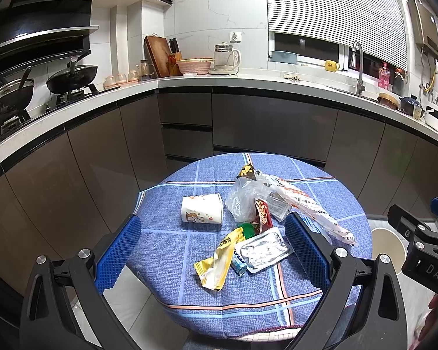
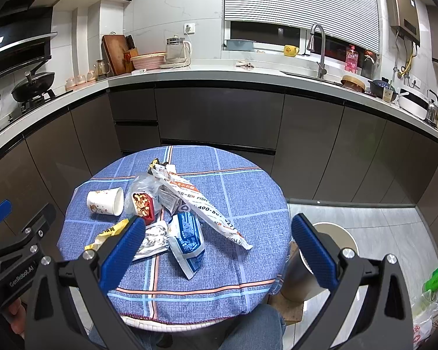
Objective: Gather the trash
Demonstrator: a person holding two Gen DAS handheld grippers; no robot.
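Note:
Trash lies on a small round table under a blue checked cloth (image 1: 189, 291) (image 2: 248, 192). A paper cup (image 1: 201, 208) (image 2: 105, 201) lies on its side at the left. Beside it are a clear plastic bag (image 1: 242, 198), a red nut packet (image 2: 143, 205), a long white wrapper (image 1: 309, 207) (image 2: 207, 204), a yellow wrapper (image 1: 219, 259), a silver foil pack (image 1: 264, 249) and a blue-white pouch (image 2: 188, 242). My left gripper (image 1: 213, 250) hovers open above the table's near side. My right gripper (image 2: 219, 250) hangs open over the right edge, holding nothing.
A round bin (image 2: 333, 242) (image 1: 387, 248) stands on the floor right of the table. Dark kitchen cabinets (image 2: 219, 116) and a white counter curve behind, with pans (image 1: 70, 78) on a stove at left and a sink tap (image 2: 319, 49) at right. Someone's knee in jeans (image 2: 248, 329) is under the table.

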